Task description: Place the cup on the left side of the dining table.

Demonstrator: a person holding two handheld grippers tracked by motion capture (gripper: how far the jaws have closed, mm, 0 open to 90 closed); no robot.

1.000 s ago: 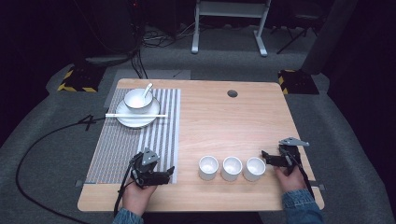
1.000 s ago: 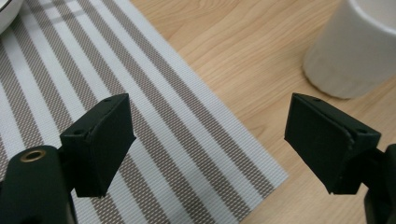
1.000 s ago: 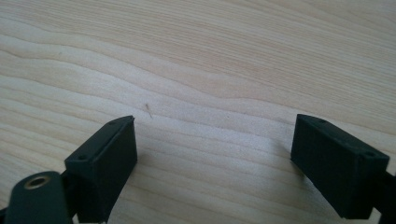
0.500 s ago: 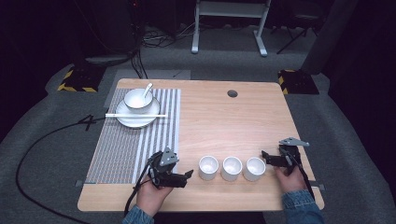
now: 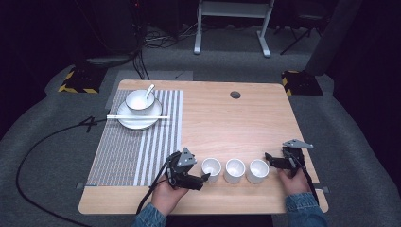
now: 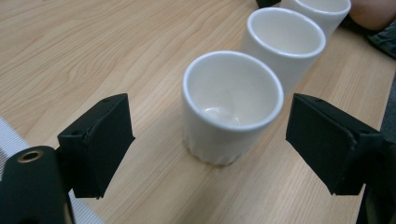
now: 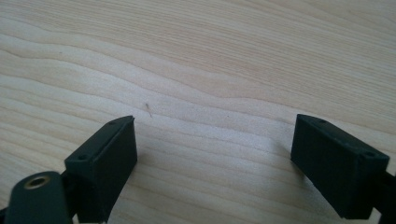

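Note:
Three white cups stand in a row near the table's front edge: left cup (image 5: pixel 211 169), middle cup (image 5: pixel 235 170), right cup (image 5: pixel 258 170). My left gripper (image 5: pixel 204 177) lies level just left of the row and points at the left cup. In the left gripper view that cup (image 6: pixel 232 105) stands between the open jaws of my left gripper (image 6: pixel 210 123), with a gap on each side, and the middle cup (image 6: pixel 286 39) is behind it. My right gripper (image 5: pixel 268 157) rests right of the right cup. The right gripper view has that gripper (image 7: pixel 212 149) open over bare wood.
A striped placemat (image 5: pixel 137 151) covers the table's left part. At its far end a white bowl (image 5: pixel 138 100) with a spoon sits on a plate (image 5: pixel 140 122), and chopsticks (image 5: pixel 137 117) lie across the plate. A dark hole (image 5: pixel 235 95) marks the tabletop's far side.
My left gripper has moved right, off the placemat's corner and up to the left cup. The right gripper and the cups have stayed where they were.

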